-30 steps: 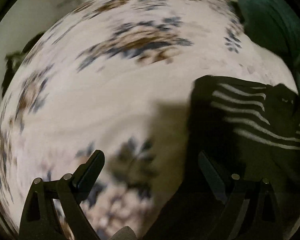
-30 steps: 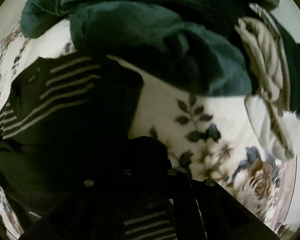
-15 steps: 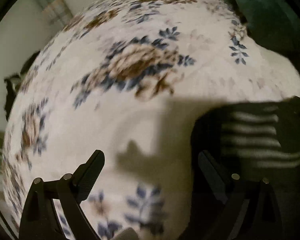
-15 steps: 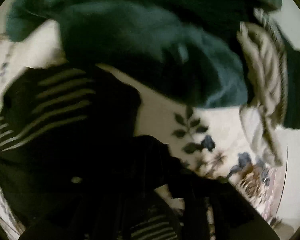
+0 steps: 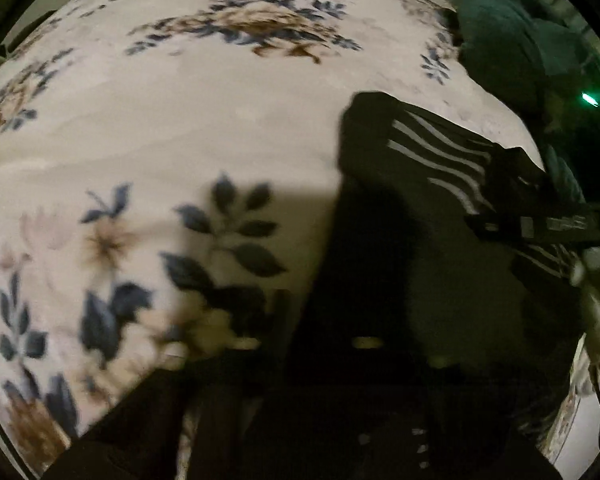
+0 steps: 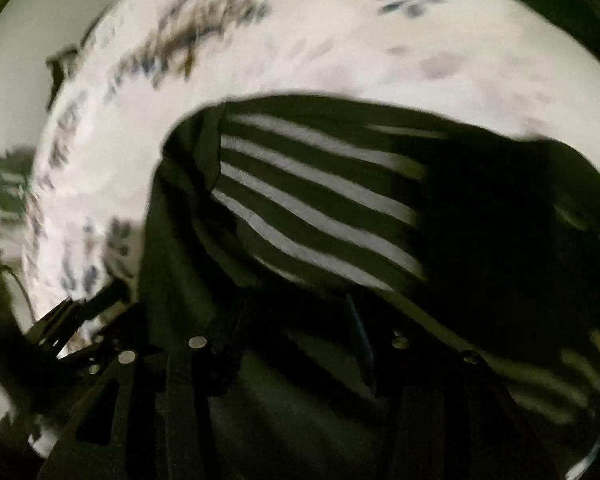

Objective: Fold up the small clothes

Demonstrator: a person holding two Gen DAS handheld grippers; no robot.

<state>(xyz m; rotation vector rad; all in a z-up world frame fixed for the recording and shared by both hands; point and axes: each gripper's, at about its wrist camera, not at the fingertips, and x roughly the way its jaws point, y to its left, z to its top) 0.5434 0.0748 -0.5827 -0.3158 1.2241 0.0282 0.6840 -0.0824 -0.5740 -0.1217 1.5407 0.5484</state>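
A small black garment with white stripes [image 5: 420, 208] lies on a white floral bedspread [image 5: 180, 120]. In the left wrist view my left gripper [image 5: 320, 344] sits low over the garment's left edge; its fingers are dark and blurred, and they look close together on the cloth. In the right wrist view the same striped garment [image 6: 320, 200] fills the middle, close to the lens. My right gripper [image 6: 296, 320] is over the black cloth with its fingers spread, cloth lying between them. The other gripper [image 6: 72, 320] shows at the left edge.
A heap of dark green clothes [image 5: 516, 52] lies at the far right of the bedspread. The right gripper's body with a green light [image 5: 588, 100] shows at the right edge of the left wrist view.
My left gripper has gone from wide open over the bedspread to low on the garment's edge, fingers drawn in. My right gripper has swung left, from the green heap to close over the stripes.
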